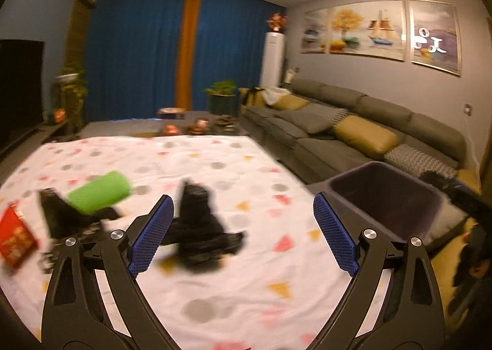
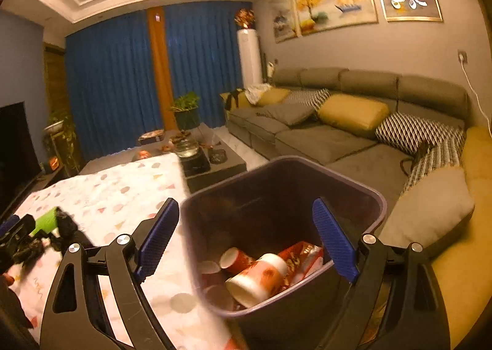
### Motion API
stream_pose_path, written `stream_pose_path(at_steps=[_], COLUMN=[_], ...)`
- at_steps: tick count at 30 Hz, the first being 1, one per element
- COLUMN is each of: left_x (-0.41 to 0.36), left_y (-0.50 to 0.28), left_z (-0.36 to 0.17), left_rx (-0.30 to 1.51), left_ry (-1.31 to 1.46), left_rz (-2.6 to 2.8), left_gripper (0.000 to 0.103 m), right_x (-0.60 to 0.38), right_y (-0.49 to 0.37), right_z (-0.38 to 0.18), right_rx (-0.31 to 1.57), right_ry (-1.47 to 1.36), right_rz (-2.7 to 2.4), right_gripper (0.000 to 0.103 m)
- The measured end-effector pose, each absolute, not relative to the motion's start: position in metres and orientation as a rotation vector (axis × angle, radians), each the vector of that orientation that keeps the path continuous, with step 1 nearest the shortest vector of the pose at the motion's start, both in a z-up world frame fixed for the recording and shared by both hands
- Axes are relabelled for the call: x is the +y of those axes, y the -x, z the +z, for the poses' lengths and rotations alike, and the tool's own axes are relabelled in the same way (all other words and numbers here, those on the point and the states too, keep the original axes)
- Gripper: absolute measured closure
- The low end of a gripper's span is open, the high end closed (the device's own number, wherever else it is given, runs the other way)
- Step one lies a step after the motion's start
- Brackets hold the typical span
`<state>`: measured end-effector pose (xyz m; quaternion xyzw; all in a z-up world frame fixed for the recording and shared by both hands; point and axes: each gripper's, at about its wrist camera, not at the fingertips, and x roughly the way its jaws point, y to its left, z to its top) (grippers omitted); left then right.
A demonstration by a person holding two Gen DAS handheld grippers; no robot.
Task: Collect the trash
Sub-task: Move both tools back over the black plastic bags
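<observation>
Trash partly collected: some in the bin, more left on the worktop
Left to right on the patterned-cloth worktop (image 1: 215, 159) lie a red packet (image 1: 15, 236), green roll (image 1: 98, 193) and crumpled black bags (image 1: 200, 227); paper cups (image 2: 261, 276) fill the dark plastic bin (image 2: 363, 193); both hand-held grippers (image 1: 243, 233) (image 2: 246, 239) gape wide, empty

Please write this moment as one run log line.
left tool: open, empty | right tool: open, over bin | black bag: on cloth
</observation>
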<state>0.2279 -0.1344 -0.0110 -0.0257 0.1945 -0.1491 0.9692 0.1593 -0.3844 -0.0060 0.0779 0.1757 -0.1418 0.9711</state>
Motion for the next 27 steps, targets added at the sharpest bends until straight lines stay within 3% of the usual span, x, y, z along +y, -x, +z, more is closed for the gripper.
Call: stream_pose_path(at_steps=[15, 27], left_x=[0.009, 0.043], left_y=[-0.188, -0.212], left_z=[-0.024, -0.035], left_rx=[0.428, 0.471], left_ry=[0.092, 0.099], left_rz=[-0.022, -0.002], left_gripper=[0.012, 0.013], right_x=[-0.252, -0.178], right_y=[-0.159, -0.200], right_z=[-0.004, -0.017], right_rx=[0.371, 0.418], right_ry=[-0.078, -0.035], right_rz=[0.003, 0.101], right_gripper=[0.017, 0.017])
